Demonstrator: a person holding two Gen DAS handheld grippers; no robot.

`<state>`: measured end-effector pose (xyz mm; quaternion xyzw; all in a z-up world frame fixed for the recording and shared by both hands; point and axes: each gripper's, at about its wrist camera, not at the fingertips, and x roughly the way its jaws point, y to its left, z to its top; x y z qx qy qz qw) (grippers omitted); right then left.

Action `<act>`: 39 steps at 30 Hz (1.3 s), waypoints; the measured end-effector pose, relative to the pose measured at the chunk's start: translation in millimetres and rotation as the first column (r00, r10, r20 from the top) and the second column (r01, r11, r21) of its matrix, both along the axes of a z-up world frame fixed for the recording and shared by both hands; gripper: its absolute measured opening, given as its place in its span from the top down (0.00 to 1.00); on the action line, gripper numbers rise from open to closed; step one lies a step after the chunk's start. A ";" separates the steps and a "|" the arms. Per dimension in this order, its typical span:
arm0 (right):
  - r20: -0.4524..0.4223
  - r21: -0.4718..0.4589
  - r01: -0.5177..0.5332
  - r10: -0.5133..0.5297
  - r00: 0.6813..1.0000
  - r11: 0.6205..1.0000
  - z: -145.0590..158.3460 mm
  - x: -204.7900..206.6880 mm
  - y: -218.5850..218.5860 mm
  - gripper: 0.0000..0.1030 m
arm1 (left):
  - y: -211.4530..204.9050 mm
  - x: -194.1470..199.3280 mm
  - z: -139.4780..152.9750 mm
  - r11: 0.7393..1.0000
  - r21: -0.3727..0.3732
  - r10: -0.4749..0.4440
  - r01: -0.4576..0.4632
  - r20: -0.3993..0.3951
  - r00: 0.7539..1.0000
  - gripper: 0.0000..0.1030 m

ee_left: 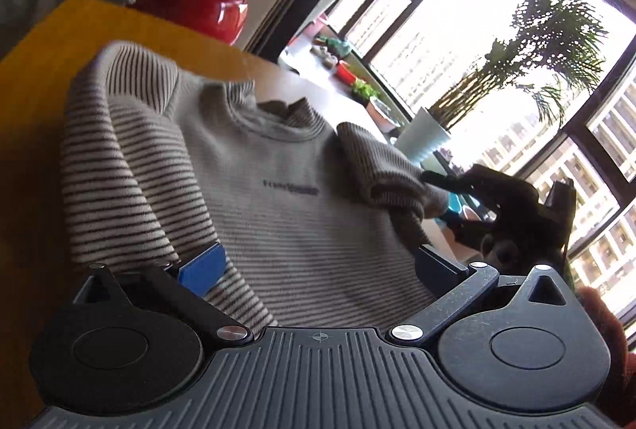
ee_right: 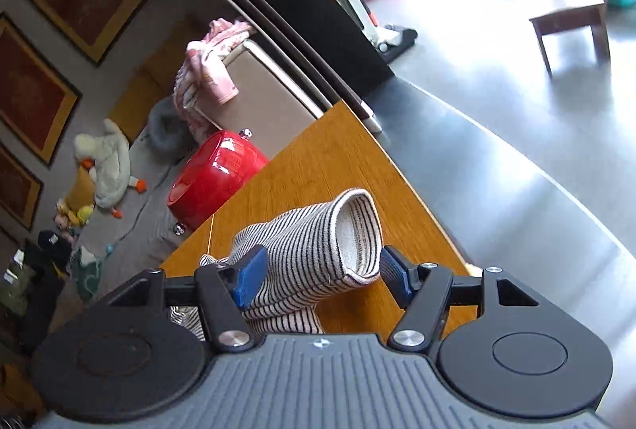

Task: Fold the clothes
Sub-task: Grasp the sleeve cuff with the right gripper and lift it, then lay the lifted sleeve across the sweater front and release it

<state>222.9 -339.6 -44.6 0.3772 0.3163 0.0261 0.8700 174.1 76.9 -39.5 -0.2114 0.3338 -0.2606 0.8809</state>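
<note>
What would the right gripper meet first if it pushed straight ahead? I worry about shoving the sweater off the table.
The right gripper would first meet the striped sleeve of the sweater, whose cuff already lies between its open jaws. Beyond that is bare wooden table; depth is hard to judge.

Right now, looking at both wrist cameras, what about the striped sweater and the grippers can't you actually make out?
- Sweater hem: left wrist view, hidden behind the left gripper body.
- Chest lettering: left wrist view, too small and blurred to read.
- Right gripper: left wrist view, backlit by the window; its grip on the sleeve is unclear.
- Sleeve cuff: right wrist view, lies between open fingers; contact with the left pad is uncertain.
</note>
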 end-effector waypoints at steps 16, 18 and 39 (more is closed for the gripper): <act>0.364 -0.493 0.178 0.016 0.931 0.852 196.4 -36.5 0.6 0.97 | 5.4 -18.1 -14.3 0.999 -0.033 -0.015 0.018 0.079 0.997 0.00; 0.368 -0.522 0.154 0.059 0.928 0.839 207.6 -35.0 16.1 0.97 | 6.0 -18.9 -14.4 0.999 -0.038 -0.016 0.019 0.080 0.997 0.00; 0.249 -0.602 -0.328 0.562 0.789 0.728 191.0 -1.5 230.6 0.96 | 6.6 -22.1 -14.5 0.999 -0.043 -0.018 0.021 0.081 0.997 0.00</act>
